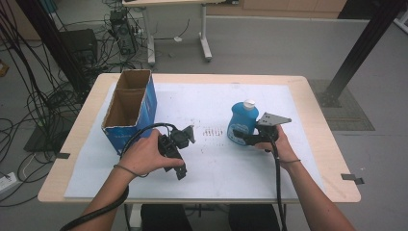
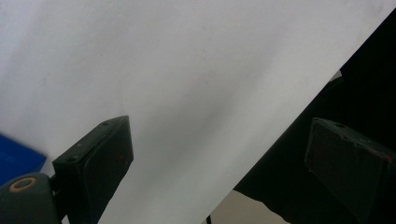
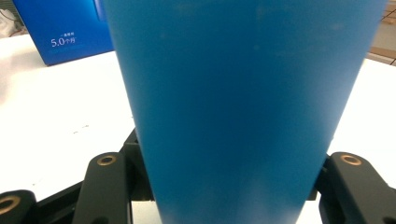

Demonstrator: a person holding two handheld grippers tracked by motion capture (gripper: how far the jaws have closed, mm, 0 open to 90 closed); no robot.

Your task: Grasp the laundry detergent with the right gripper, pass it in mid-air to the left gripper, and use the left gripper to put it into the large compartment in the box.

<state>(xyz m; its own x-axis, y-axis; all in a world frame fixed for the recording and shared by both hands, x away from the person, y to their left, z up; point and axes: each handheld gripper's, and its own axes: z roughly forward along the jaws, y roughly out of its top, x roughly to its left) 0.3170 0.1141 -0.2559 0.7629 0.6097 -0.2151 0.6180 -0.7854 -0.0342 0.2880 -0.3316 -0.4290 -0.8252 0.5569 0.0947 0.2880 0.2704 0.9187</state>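
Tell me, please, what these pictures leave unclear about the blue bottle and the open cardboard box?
- Blue bottle: cap and base cut off by the frame edges in the right gripper view.
- Bottle's label: faces away from the high view.
- Box floor: hidden by its walls in the high view.
- Box print: too small to read.

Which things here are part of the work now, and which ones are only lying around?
In the work:
- blue bottle, upright, clamped by the right gripper
- open cardboard box, on the table's left side, probably where the bottle goes

Lying about or idle:
- left gripper, jaws open, nothing between them
- white sheet covering the table
- cables on the floor
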